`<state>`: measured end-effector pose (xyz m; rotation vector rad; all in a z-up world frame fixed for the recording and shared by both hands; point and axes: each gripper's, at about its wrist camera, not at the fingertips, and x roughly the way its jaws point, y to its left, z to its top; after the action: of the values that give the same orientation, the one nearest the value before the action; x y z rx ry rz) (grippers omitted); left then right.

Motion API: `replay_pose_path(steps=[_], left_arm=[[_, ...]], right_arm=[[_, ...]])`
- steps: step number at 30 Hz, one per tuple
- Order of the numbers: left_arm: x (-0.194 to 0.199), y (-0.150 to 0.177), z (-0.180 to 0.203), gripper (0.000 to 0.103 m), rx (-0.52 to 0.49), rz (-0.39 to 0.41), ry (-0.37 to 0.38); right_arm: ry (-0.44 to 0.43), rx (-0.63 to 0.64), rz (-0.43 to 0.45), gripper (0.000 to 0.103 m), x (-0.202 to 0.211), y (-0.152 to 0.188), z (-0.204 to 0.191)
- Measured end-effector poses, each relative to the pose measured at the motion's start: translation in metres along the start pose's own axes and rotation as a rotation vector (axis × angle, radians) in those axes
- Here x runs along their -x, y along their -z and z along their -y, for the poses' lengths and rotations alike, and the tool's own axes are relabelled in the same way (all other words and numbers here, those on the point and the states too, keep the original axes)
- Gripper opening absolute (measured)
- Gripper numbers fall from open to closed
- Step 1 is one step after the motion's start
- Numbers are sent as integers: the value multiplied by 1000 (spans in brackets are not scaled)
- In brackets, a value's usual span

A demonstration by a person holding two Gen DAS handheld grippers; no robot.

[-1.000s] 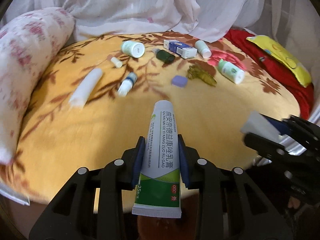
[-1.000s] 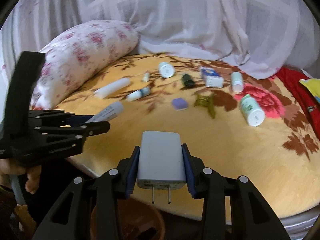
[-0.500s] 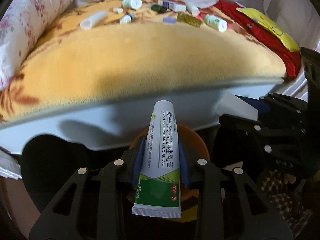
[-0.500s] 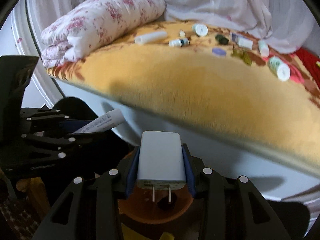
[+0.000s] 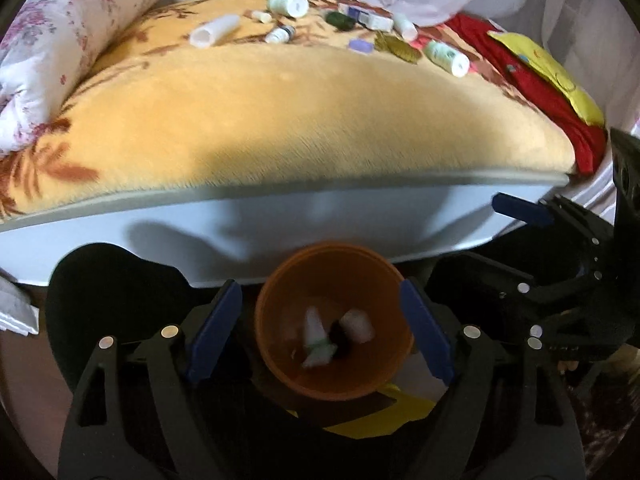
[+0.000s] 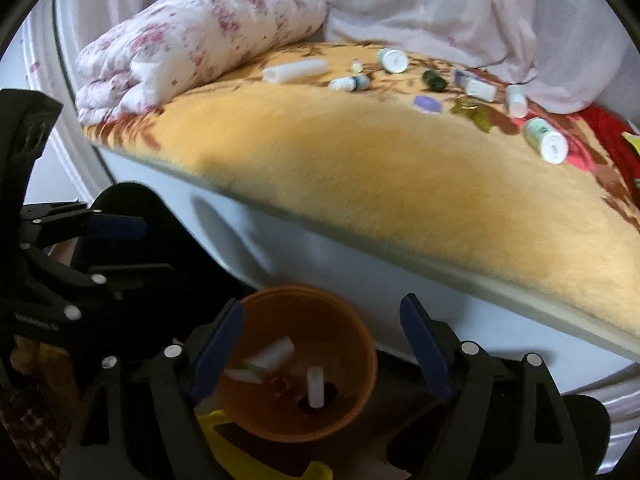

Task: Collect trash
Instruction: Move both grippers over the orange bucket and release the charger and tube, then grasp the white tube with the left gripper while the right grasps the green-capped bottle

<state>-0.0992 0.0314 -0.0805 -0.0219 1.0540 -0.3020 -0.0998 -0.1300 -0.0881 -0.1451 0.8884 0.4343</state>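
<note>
Trash drops into the orange bin

Trash (image 5: 336, 330) lies at the bottom of the orange bin (image 5: 280, 292), low in the frame below the bed (image 5: 320, 128) edge. Left gripper (image 5: 322, 330) and right gripper (image 6: 320, 350) hang over its mouth, jaws opening wide with nothing between them. More bottles (image 6: 546, 140) wait on the blanket, upper right.

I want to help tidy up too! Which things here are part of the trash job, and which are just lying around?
Part of the job:
- orange bin, scraps already inside
- white tube
- white-capped bottle
- small box
- dark green bottle
- purple piece

Just lying about:
- flowered quilt roll
- yellow blanket
- red cloth
</note>
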Motion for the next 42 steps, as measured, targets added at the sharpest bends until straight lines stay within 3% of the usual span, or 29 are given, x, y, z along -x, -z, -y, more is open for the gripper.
replay_pose_path(steps=[8,15,22,28,29,30,31,36,42], left_arm=[[15,-39,-9,84,5,131,-43],[7,-132,-49,84,54,278,-128],[-53,-215,-85,84,77,231,-237],[-104,-253,-104,84,103,140,-254],[-108,-253,-105,76,105,138,-249],[-111,-255,-106,42,106,136,-233],[-116,-255,-107,27,107,117,-199],[-95,-236,-98,24,108,194,-186],[-43,-203,-62,24,39,291,-151]], right_arm=[[42,-54,47,81,5,-13,24],[62,-90,106,81,9,-35,45],[103,-71,130,81,7,-50,56],[117,-93,120,81,-1,-56,71],[118,-96,119,81,-2,-57,73],[121,-101,119,81,-4,-58,76],[122,-105,118,81,-5,-58,78],[141,-114,121,81,-10,-63,90],[248,-173,161,81,-12,-96,148]])
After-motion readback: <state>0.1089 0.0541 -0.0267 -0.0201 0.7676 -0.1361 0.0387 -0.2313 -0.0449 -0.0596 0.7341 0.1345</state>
